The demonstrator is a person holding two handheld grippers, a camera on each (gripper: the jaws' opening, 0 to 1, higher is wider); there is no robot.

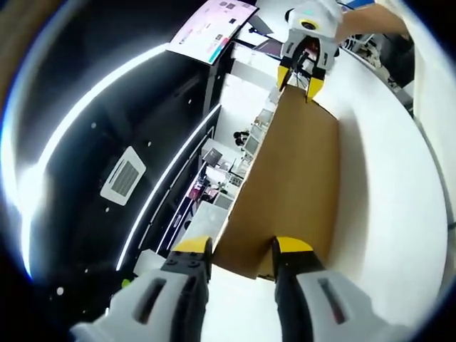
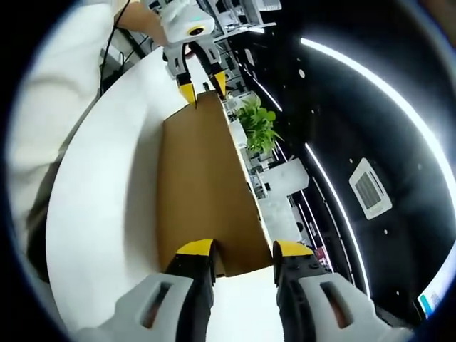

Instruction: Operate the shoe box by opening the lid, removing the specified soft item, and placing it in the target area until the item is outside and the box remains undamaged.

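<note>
A brown cardboard shoe box lid (image 1: 292,171) stretches lengthwise between my two grippers, its flat face toward both cameras. My left gripper (image 1: 242,246) holds the near end, yellow-tipped jaws closed on either side of the lid's edge. My right gripper (image 1: 299,82) grips the far end. In the right gripper view the same lid (image 2: 199,185) runs from my right gripper (image 2: 242,249) up to my left gripper (image 2: 203,87). The box body and the soft item are hidden.
Both views are rolled sideways. A white table (image 1: 385,185) (image 2: 107,199) lies beside the lid. Opposite is a dark ceiling with light strips and a vent (image 1: 122,176). A green plant (image 2: 260,125) and shelves stand beyond. A person's white sleeve (image 2: 43,107) shows.
</note>
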